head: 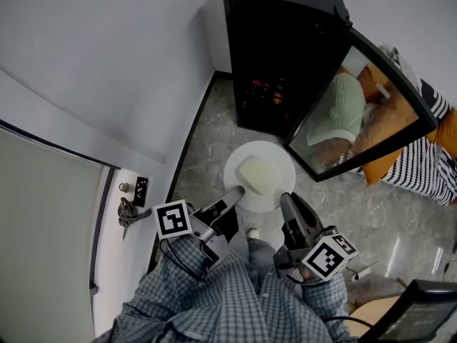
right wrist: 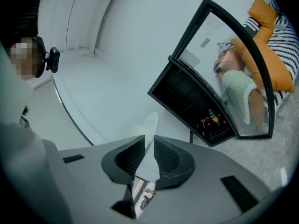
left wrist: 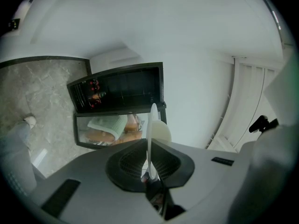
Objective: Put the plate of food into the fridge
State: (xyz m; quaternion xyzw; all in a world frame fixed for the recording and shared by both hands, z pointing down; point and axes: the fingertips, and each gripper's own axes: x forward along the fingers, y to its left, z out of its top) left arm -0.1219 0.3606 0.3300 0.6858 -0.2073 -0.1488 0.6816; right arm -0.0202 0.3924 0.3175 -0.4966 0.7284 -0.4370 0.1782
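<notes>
We hold the plate (head: 268, 150) of food (head: 258, 174) above the floor (head: 211, 138), before the open fridge (head: 277, 56). The left gripper (head: 234, 193) clamps its left rim, the right gripper (head: 288, 205) its right rim.

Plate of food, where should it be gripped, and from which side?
Grip the plate by its thin bare rim, edge-on from the person's side, one gripper left, one right. The food fills the middle, so only the rim is free. The left gripper and right gripper are shut on it that way, which should keep it level.
</notes>
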